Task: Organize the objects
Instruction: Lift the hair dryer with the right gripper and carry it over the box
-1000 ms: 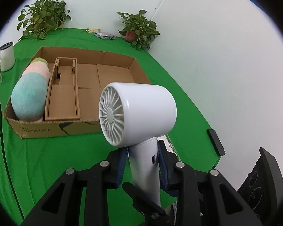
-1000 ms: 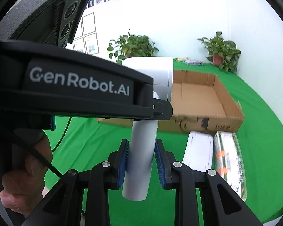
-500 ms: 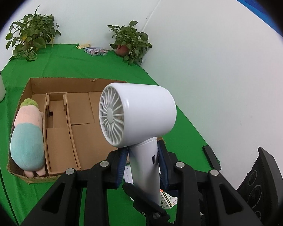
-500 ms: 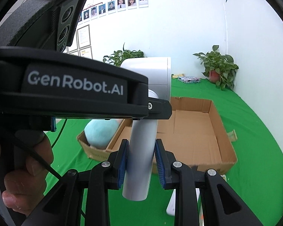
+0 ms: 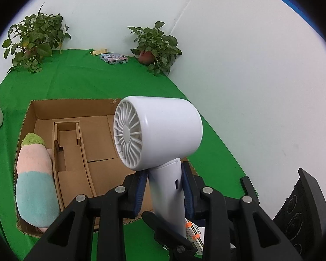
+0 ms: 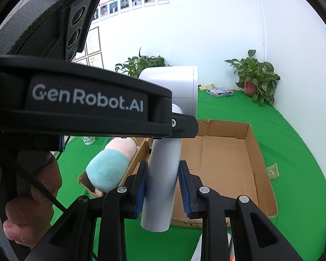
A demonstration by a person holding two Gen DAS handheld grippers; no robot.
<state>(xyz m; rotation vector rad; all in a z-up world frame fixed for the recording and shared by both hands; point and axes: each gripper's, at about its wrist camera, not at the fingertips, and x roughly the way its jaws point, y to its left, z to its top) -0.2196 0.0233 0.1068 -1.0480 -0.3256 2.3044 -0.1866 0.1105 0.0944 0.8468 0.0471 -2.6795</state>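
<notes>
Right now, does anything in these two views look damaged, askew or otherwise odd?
Two things. The cardboard box has a ragged, torn near-left corner beside the plush toy. And both the left gripper and right gripper clamp the same white hair dryer by its handle, one above the other.

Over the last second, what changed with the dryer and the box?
Both grippers carried the hair dryer up and forward; the cardboard box now lies below it. Left gripper and right gripper stayed clamped on its handle; the plush toy stayed put.
</notes>
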